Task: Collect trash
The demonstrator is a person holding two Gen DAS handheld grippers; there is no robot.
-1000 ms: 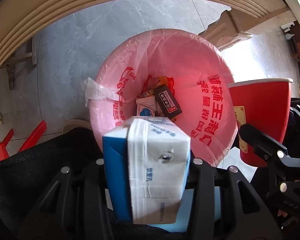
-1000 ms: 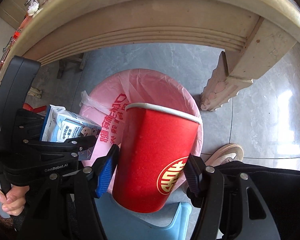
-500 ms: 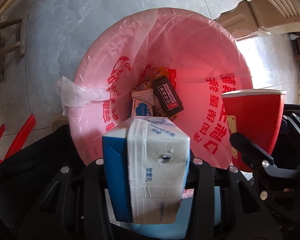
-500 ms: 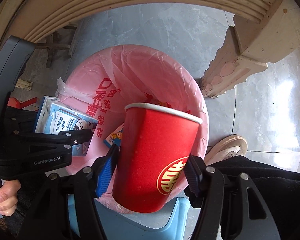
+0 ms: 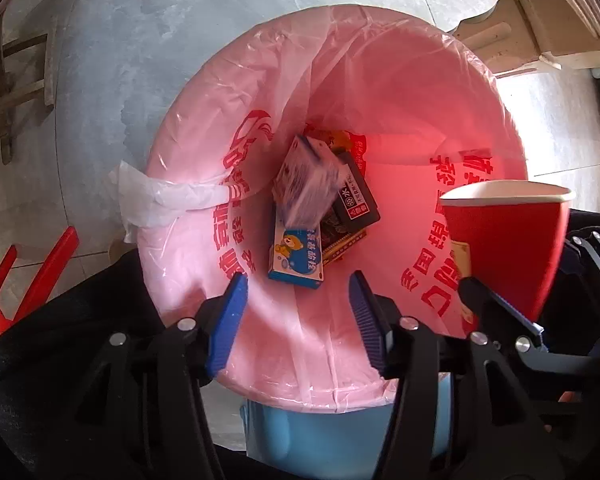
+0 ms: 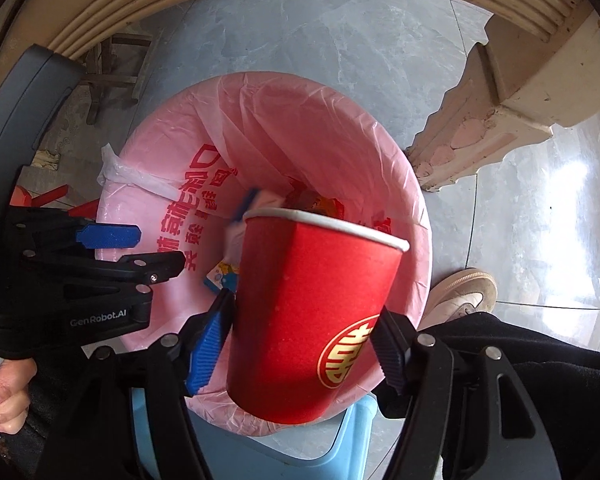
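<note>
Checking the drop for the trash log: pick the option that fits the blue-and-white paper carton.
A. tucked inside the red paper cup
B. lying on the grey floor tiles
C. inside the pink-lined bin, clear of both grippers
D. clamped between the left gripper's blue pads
C: the blue-and-white paper carton shows blurred down in the pink-lined bin, while nothing sits between the opening left gripper.

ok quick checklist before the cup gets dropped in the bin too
1. Left gripper empty, jaws opening: ok.
2. Blue and white carton inside the pink-lined bin, blurred, seemingly mid-fall: ok.
3. Red paper cup above the bin opening: ok.
4. Right gripper jaws opening, cup between them; whether the pads still press on it: cannot tell.
5. Room in the bin for the cup: ok, only a few boxes at the bottom.
6. Liner seated on the whole rim: cannot tell.
</note>
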